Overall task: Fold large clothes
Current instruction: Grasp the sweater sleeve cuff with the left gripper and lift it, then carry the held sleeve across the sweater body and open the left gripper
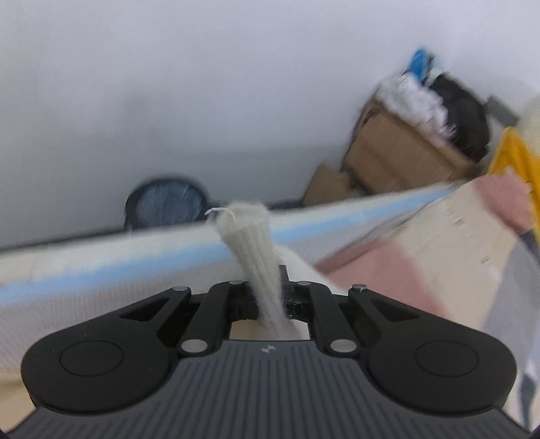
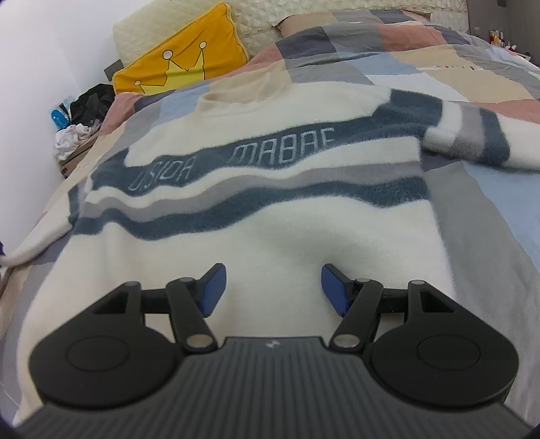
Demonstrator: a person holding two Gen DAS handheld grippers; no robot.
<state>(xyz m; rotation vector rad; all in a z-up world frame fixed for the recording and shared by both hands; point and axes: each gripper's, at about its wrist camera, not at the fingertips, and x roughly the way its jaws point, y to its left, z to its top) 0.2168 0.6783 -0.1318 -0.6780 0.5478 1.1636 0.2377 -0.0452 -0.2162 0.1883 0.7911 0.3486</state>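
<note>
While sweater [image 2: 270, 209] lies flat, collar pointing away, left gripper [image 1: 268, 304] jaws pinching its cuff [image 1: 249, 236], right gripper [image 2: 273, 287] jaws wide

Patchwork quilt [image 2: 422, 71] in pink, grey, blue and beige covers the bed. Yellow cushion [image 2: 182, 55] (crown motif) leans against a cream quilted pillow [image 2: 135, 27]. Cardboard box [image 1: 398, 158] by the wall holds black and white items, blurred.
</note>
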